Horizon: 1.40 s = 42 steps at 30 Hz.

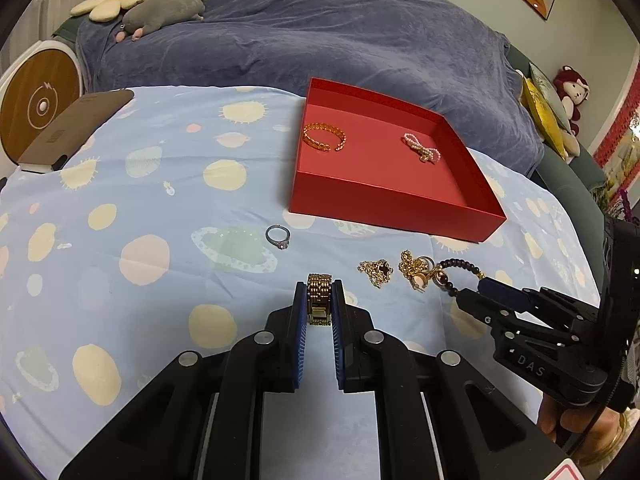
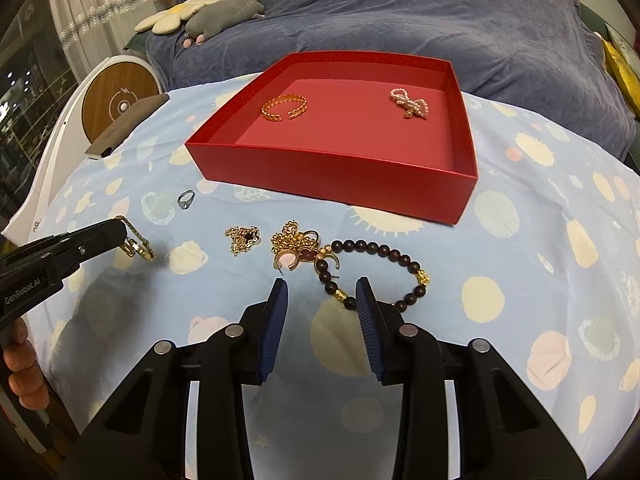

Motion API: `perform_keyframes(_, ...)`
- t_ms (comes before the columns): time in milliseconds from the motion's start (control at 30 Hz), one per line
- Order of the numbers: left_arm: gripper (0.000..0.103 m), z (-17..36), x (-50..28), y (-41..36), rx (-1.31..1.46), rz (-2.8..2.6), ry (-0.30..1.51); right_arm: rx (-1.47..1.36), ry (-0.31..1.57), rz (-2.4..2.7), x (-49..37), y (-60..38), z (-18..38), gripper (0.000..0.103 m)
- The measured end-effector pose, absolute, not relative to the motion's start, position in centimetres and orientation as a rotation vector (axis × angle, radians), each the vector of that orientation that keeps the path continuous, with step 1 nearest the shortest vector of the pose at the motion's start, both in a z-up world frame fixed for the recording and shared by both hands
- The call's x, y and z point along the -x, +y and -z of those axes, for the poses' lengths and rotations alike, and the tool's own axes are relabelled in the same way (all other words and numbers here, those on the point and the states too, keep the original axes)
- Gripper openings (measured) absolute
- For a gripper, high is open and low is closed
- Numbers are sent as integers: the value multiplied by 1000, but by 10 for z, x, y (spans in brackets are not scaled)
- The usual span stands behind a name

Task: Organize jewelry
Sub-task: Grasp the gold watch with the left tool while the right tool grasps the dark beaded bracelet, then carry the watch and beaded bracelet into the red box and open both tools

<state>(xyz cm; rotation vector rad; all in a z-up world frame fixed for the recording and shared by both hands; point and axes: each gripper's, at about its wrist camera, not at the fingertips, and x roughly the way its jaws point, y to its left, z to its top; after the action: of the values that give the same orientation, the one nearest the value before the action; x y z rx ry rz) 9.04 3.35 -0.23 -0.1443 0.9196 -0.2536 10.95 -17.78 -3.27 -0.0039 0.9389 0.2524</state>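
Note:
My left gripper point(image 1: 319, 294) is shut on a gold link bracelet point(image 1: 319, 299), just above the blue patterned cloth; the bracelet also shows in the right wrist view point(image 2: 136, 244). My right gripper point(image 2: 322, 286) is open, its fingers straddling the near side of a dark bead bracelet point(image 2: 376, 268). A red box point(image 1: 400, 208) holds a gold open bangle point(image 1: 324, 137) and a pearl bow point(image 1: 422, 148). A silver ring point(image 1: 278, 236), a gold chain point(image 1: 376, 272) and a gold jewelry cluster point(image 1: 418, 274) lie on the cloth.
A brown case point(image 1: 72, 128) lies at the cloth's far left by a round white and wooden device point(image 1: 38, 98). A blue-covered sofa point(image 1: 320, 28) with plush toys point(image 1: 160, 10) stands behind.

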Motion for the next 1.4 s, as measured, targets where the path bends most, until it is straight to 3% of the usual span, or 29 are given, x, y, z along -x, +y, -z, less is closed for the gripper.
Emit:
perform_keyframes(167,9,3,-90,35,148,257,922,38,960,-236,-121,-175,45,32)
perform_keyframes(333,9,3,-90,41,154,257,918,56,984,-216,-124,-177,55,19)
perform_keyframes(400,9,2,-90,43,156,258,918,60,988,-217,-122,-176,53,9)
perform_keyframes(467,9,1,-90,45,154,255,915,53,988,-215,-119,-178,51,7)
perform_keyframes(800,9,-20,-92,50,166,251,885,-109,872,-237,-107,-200,-8,7)
perform_keyframes(1100,9,-87,-136,23,116,273,770,-180,744,-263,-142,-214,-85,7)
perform_keyframes(1400,9,-77,-219,-18,68,283,764,-208,756,-163,-214,-236,-66,7)
